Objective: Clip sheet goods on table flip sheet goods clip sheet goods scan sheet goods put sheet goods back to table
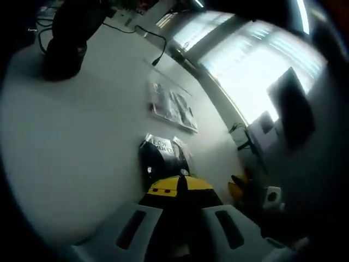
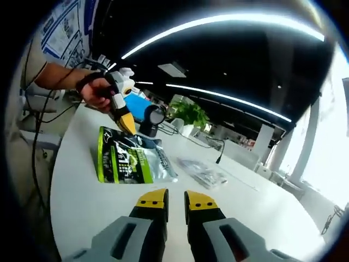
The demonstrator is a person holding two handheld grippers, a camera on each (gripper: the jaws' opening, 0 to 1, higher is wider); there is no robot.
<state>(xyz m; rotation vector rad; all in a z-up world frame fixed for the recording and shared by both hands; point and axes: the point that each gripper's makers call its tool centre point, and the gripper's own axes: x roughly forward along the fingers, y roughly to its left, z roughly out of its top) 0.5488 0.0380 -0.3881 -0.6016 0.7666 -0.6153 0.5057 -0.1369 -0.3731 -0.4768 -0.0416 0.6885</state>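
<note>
A green and black bag of sheet goods [image 2: 128,159] lies flat on the white table [image 2: 76,202]. My left gripper [image 2: 127,125], held by a person's hand [image 2: 97,94], comes down on the bag's far edge. In the left gripper view the same bag [image 1: 162,154] looks black with white print, and the yellow tips of my left gripper [image 1: 179,187] are shut together on its near edge. My right gripper [image 2: 175,201] hovers over the table short of the bag. A narrow gap shows between its yellow tips, with nothing in it.
A clear packet [image 2: 203,173] [image 1: 173,106] lies on the table beyond the bag. A black stand with a round head [image 2: 150,119] [image 1: 65,46] and a black cable [image 1: 155,43] sit farther off. A potted plant [image 2: 190,113] stands behind.
</note>
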